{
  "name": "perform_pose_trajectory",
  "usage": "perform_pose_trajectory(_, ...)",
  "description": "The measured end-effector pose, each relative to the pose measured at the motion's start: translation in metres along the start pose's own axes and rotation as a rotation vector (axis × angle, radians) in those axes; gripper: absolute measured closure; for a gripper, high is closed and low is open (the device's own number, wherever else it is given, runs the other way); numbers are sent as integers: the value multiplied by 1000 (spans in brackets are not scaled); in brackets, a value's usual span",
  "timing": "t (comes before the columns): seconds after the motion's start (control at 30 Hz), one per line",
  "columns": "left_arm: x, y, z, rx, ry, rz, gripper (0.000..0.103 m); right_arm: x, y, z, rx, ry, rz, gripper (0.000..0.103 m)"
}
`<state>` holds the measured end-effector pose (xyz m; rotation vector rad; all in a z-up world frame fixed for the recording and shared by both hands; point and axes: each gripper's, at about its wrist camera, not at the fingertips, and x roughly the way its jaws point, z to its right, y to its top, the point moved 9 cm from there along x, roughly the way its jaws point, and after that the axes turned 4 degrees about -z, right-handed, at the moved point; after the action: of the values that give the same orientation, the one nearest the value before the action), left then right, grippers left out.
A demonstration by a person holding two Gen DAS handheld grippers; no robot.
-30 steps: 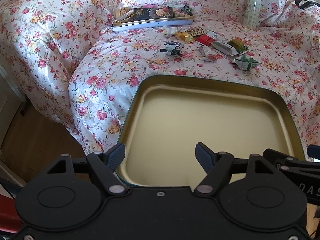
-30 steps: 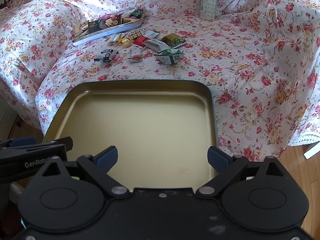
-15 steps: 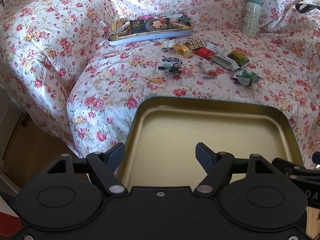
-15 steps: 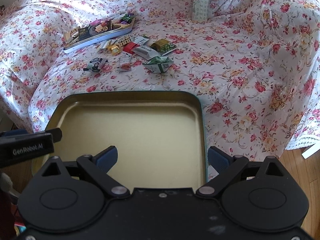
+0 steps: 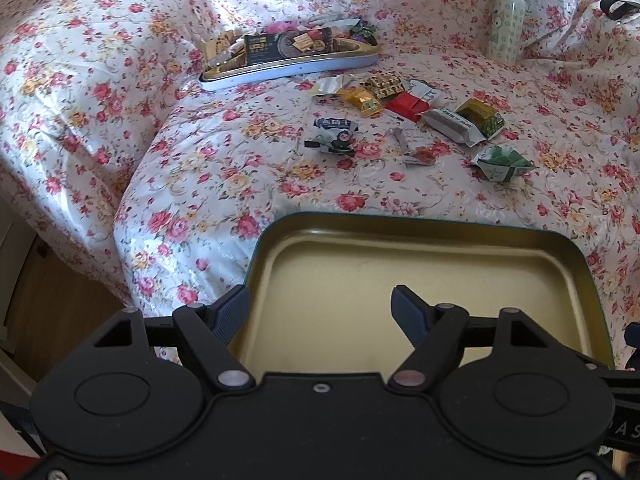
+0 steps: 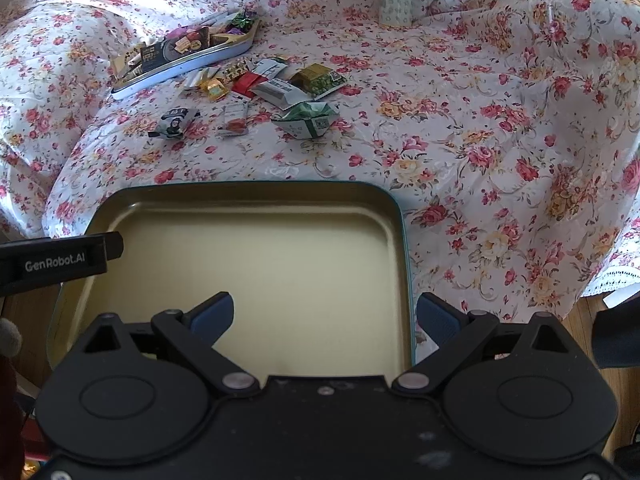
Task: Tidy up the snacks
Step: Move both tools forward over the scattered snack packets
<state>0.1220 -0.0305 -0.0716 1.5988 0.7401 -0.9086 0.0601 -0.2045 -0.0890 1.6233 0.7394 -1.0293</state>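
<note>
Two claws, left (image 5: 318, 310) and right (image 6: 325, 312), both spread wide, straddling tin lid (image 5: 460, 236) side rims, snacks (image 5: 404, 106) far ahead

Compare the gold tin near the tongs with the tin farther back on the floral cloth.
The near tin is bare inside; the far tin is piled with wrapped snacks. The near tin shows a dark green rim and gold interior; the far tin's side looks pale bluish. The near tin sits between both tongs; the far tin lies beyond the loose snacks. Both are shallow, rounded-corner tins lying open side up.
</note>
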Motion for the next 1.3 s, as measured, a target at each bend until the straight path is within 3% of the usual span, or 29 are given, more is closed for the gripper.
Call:
perform_pose_trajectory(0.6, 46, 37, -3, -2, -10, -64, 25, 27, 50, 0, 21, -25, -24, 0)
perform_pose_trajectory(0.93, 71, 62, -8, -8, -15, -76, 25, 42, 88, 5, 64, -48, 12, 0)
perform_pose_trajectory(1.3, 102, 87, -10, -8, -26, -91, 25, 54, 121, -7, 24, -44, 58, 0)
